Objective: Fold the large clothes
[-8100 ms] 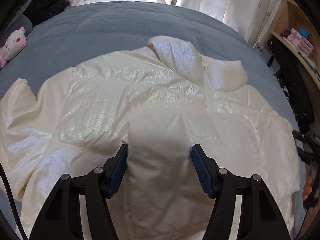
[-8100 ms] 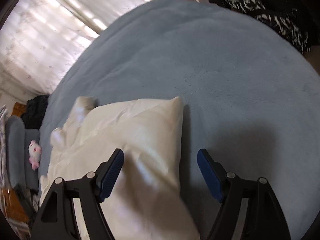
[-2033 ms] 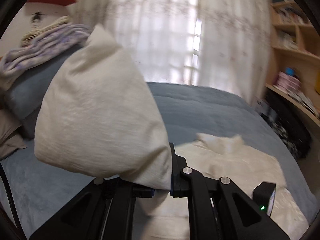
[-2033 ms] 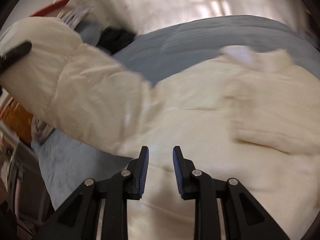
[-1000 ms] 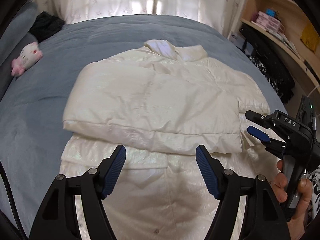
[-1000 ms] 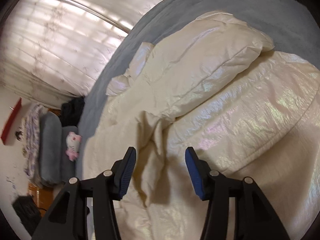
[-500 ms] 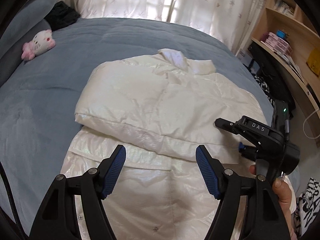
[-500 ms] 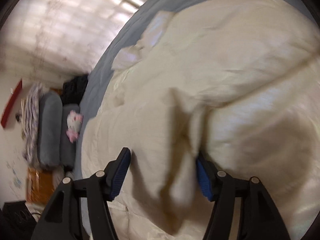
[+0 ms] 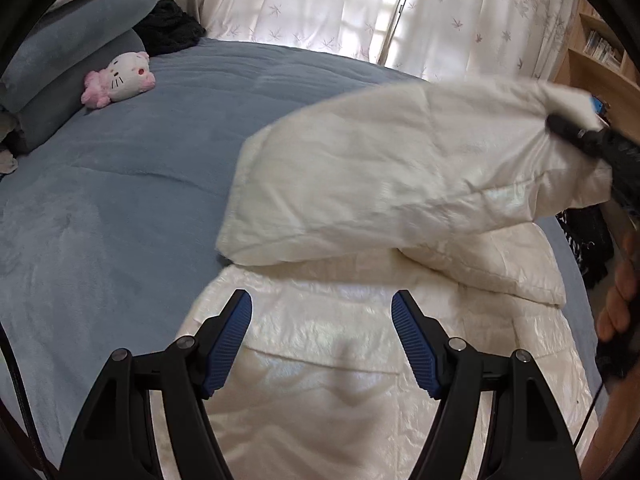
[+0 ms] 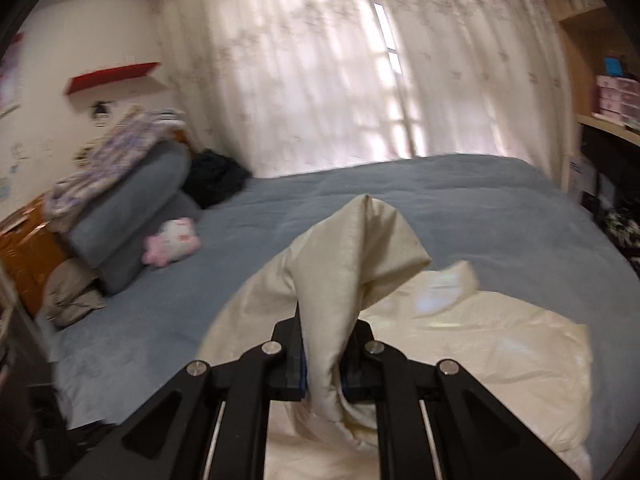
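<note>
- A cream puffer jacket [image 9: 344,360] lies on a blue-grey bed cover [image 9: 120,200], its shiny quilted body spread flat toward the near edge of the bed.
- One sleeve [image 9: 400,168] of the jacket is raised off the body and stretches across it, its cuff end hanging free over the left side of the garment, in the left wrist view.
- The right gripper [image 10: 323,356] is clamped on a bunched fold of that sleeve [image 10: 360,248]; its jaws have just been closing, and the fabric now stands pinched between the pads, rising in a peak above them.
- In the left wrist view the right gripper [image 9: 576,136] shows at the far right, blurred, with the cloth gathered at its tip and a person's hand [image 9: 618,300] below it.
- The left gripper [image 9: 322,342] hovers over the lower body of the jacket with its jaws set wide apart and nothing between the blue pads [image 9: 230,340].
- A pink-and-white plush toy [image 9: 118,74] rests on the bed cover near stacked grey cushions [image 9: 76,48], well apart from the jacket.
- A dark garment [image 9: 168,32] sits beside the cushions at the head of the bed.
- Pale patterned curtains [image 9: 360,4] hang behind the bed, backlit, and wooden shelves [image 10: 596,80] line the right wall.
</note>
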`<state>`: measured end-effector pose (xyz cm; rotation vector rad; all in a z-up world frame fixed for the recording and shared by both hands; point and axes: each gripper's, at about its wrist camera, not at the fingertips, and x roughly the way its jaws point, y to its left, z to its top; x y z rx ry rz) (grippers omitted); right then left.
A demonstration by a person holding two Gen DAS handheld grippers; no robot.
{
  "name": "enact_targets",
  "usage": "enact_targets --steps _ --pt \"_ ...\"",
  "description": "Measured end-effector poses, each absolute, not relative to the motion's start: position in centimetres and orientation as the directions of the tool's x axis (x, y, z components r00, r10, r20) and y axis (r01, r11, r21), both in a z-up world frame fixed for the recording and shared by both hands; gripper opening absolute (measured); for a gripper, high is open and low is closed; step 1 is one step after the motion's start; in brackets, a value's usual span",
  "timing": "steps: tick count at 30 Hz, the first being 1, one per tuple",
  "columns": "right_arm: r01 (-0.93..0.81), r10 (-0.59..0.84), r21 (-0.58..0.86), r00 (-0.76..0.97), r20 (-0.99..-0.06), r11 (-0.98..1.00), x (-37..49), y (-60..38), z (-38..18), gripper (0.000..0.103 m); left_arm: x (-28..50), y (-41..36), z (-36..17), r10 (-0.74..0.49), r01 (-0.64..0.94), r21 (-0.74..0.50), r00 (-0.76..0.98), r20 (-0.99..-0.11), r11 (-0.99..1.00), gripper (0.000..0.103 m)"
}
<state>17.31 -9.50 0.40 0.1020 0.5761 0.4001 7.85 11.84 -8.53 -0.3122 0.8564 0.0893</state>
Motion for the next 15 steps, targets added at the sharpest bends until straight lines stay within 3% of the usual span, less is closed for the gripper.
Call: enact_targets --steps 7,9,12,15 --pt "-0.116 0.261 0.244 0.631 -0.730 0.963 23.1 -14.6 -9.0 0.010 11.3 12.9 -8.6 0.047 -0.261 -0.173 0.663 -0.747 0.950 0.071" --pt "-0.061 0.245 0.254 0.552 -0.797 0.965 23.9 -15.9 -12.6 0.021 13.1 13.1 -9.1 0.075 -0.285 -0.148 0.645 -0.760 0.947 0.071" --pt "0.001 0.268 0.315 0.519 -0.812 0.949 23.8 -17.9 -14.6 0.042 16.1 13.4 -10.4 0.093 -0.308 -0.125 0.607 -0.789 0.943 0.071" --pt "0.045 0.286 0.368 0.544 -0.789 0.929 22.9 -19.3 -14.1 0.043 18.3 13.6 -11.3 0.072 -0.305 -0.137 0.586 -0.807 0.942 0.071"
